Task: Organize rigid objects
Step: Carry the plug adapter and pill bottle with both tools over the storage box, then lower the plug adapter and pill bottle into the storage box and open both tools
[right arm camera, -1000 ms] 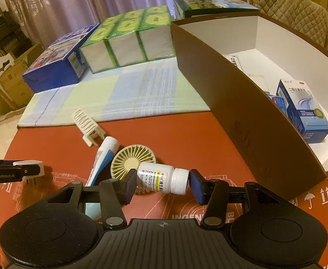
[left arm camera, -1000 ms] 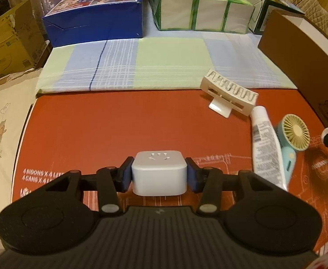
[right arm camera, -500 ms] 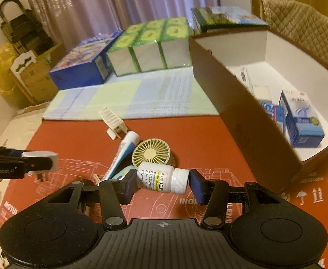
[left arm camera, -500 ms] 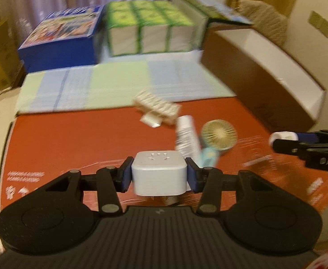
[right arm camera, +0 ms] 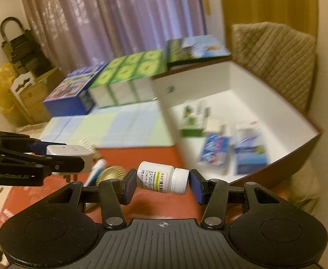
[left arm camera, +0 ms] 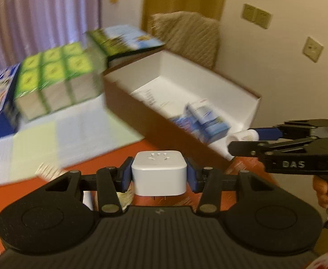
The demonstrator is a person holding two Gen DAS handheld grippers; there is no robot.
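My left gripper is shut on a white cube-shaped plug adapter and holds it in the air above the red mat, near the brown box. My right gripper is shut on a white pill bottle held sideways, lifted beside the box's open white inside. The left gripper with the adapter shows at the left of the right wrist view. The right gripper with the bottle shows at the right of the left wrist view.
Inside the box lie blue cartons, a blue pack and a green carton. On the red mat lie a tube and a small fan. Green tissue packs and a blue box stand behind.
Both grippers have risen and swung right toward the open box, each keeping its object. The views now look into the box; the scene is motion-blurred.
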